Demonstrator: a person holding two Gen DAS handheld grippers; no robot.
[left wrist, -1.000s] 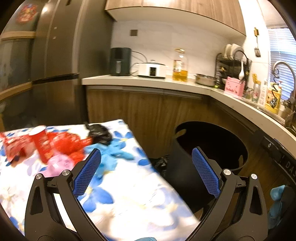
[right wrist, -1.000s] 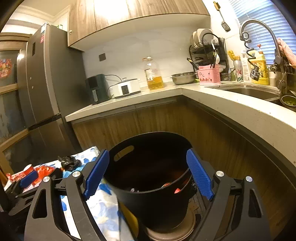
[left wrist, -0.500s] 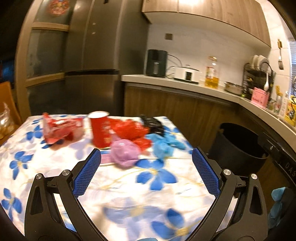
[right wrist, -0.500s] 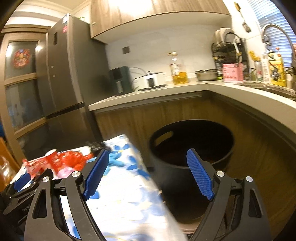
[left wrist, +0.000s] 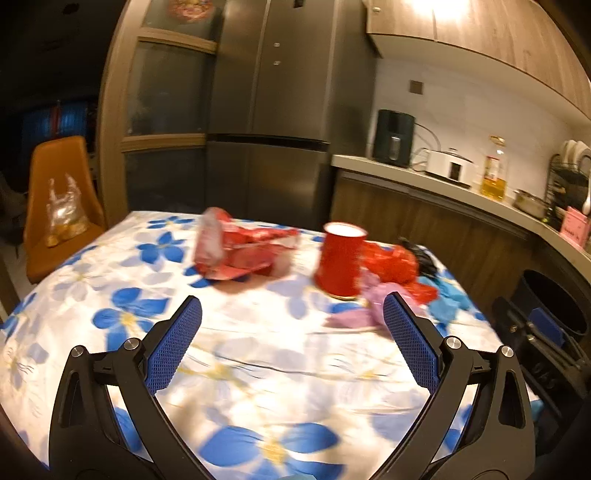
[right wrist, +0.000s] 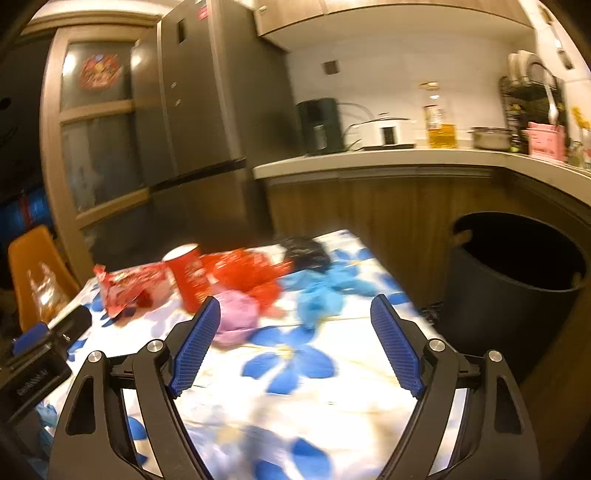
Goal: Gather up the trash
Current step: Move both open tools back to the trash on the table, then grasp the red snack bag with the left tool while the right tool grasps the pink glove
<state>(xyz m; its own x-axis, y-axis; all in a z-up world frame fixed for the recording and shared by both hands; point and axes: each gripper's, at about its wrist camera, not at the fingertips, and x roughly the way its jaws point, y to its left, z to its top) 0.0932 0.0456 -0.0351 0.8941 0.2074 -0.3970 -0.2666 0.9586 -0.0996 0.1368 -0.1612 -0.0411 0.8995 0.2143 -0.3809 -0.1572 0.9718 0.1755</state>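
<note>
- You are in a home kitchen.
- You can see a tall grey metal fridge (left wrist: 266, 110).
- A long pale stone counter (right wrist: 369, 162) holds a white rice cooker (right wrist: 388, 133) and a clear bottle of yellow oil (right wrist: 439, 122).
- Brown wooden cupboards (left wrist: 461, 22) hang above.
- A table with a blue-flowered white cloth (left wrist: 258, 362) stands nearby.

Each hand-held gripper (left wrist: 291, 325) (right wrist: 293, 325) has a black triangular frame with cut-out holes, silver round screws, and blue textured finger pads (left wrist: 173, 350).
</note>
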